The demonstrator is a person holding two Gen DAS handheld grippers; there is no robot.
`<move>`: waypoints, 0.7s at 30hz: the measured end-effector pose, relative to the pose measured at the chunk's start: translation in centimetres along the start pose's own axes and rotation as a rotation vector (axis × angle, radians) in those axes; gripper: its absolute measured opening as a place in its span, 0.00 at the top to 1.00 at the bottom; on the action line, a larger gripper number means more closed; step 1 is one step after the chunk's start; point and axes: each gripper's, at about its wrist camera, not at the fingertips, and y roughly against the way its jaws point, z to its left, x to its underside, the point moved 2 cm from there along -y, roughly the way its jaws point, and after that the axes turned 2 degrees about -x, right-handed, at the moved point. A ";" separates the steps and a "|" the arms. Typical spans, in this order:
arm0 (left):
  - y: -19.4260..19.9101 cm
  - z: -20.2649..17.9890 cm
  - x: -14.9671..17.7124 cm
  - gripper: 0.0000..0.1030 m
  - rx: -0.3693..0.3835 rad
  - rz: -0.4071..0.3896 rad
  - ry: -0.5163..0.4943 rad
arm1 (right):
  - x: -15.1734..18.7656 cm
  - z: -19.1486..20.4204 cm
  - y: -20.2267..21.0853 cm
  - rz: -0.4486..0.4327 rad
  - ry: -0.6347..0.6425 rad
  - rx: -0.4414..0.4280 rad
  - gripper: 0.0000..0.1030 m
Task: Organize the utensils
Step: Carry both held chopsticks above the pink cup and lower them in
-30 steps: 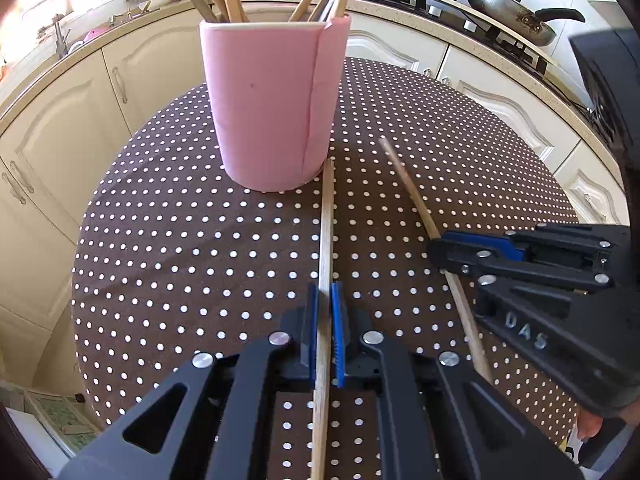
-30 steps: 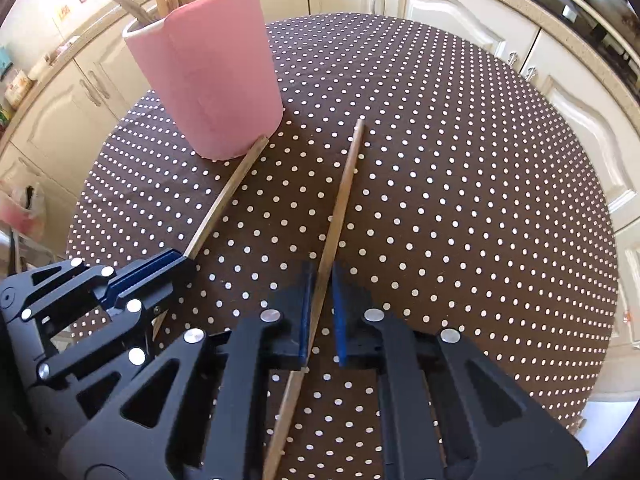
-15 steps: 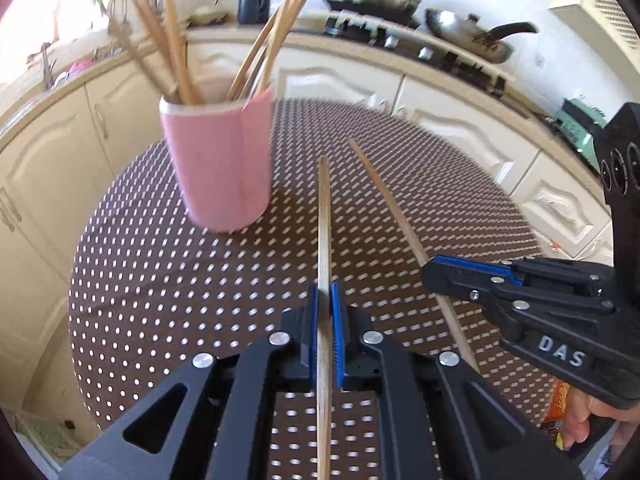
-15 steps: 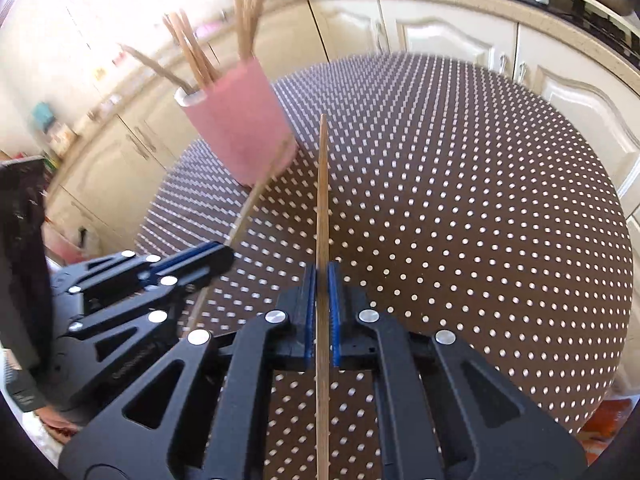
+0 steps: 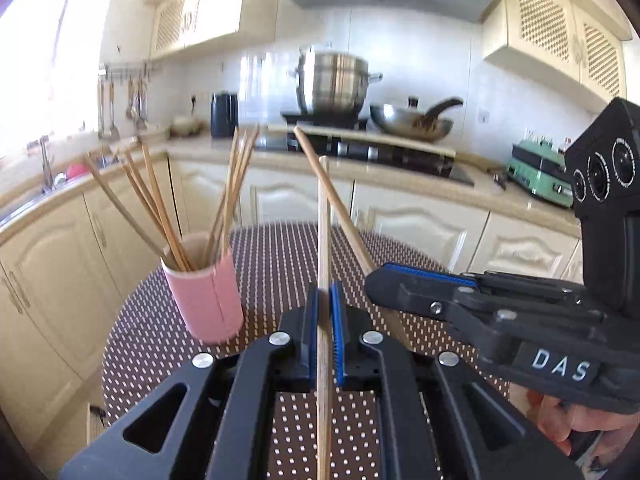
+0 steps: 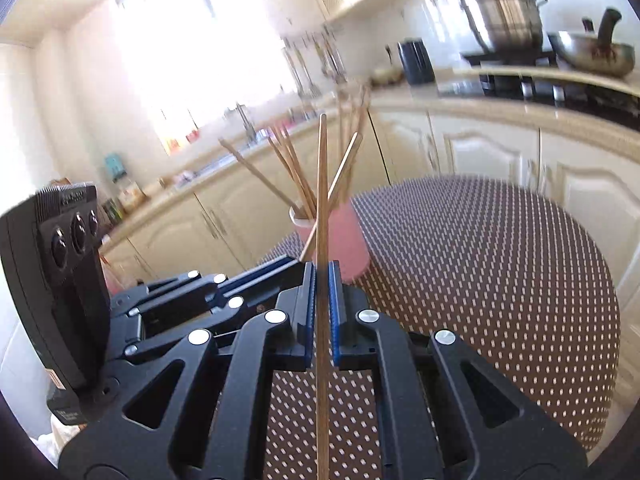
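Running off the bottom edge of each wrist view, the tail ends of both held sticks are cut from sight, and the fisheye blur smears the far counter so the hanging tools at 10 o'clock cannot be made out. The left gripper (image 5: 325,312) is clamped tight on a wooden chopstick (image 5: 324,240) – its long axis runs straight from 6 toward 12 o'clock, tip raised above the polka-dot table (image 5: 280,256) and pointing at the stove. The right gripper (image 6: 322,292) pinches a second chopstick (image 6: 322,184) the same way, its length running 6 to 12 o'clock, tip up toward the bright window.

From the left wrist view the right gripper (image 5: 380,280) enters from 3 o'clock, its stick slanting up toward 11 o'clock and crossing behind the left one; whether the two touch cannot be told. A hand (image 5: 568,424) shows at 4 o'clock, mostly hidden under the tool.

The pink holder (image 5: 206,300) stands upright on the table at 9 o'clock, more chopsticks fanning out of it – in the right view its body is partly hidden behind the held stick and the left gripper (image 6: 280,270).

White letters "DAS" (image 5: 560,364) read on the right gripper's body; other printing is too small to read
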 end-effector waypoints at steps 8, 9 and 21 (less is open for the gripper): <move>3.1 1.1 -3.0 0.93 -0.027 -0.241 0.060 | -2.4 1.5 0.4 -0.216 0.043 -0.058 0.93; 3.4 1.5 -3.3 0.93 -0.029 -0.275 0.072 | -2.7 1.7 0.3 -0.241 0.052 -0.067 0.93; 2.7 6.7 -6.6 0.93 -0.061 -0.582 0.195 | -6.8 1.2 -5.6 -0.437 0.120 -0.099 0.93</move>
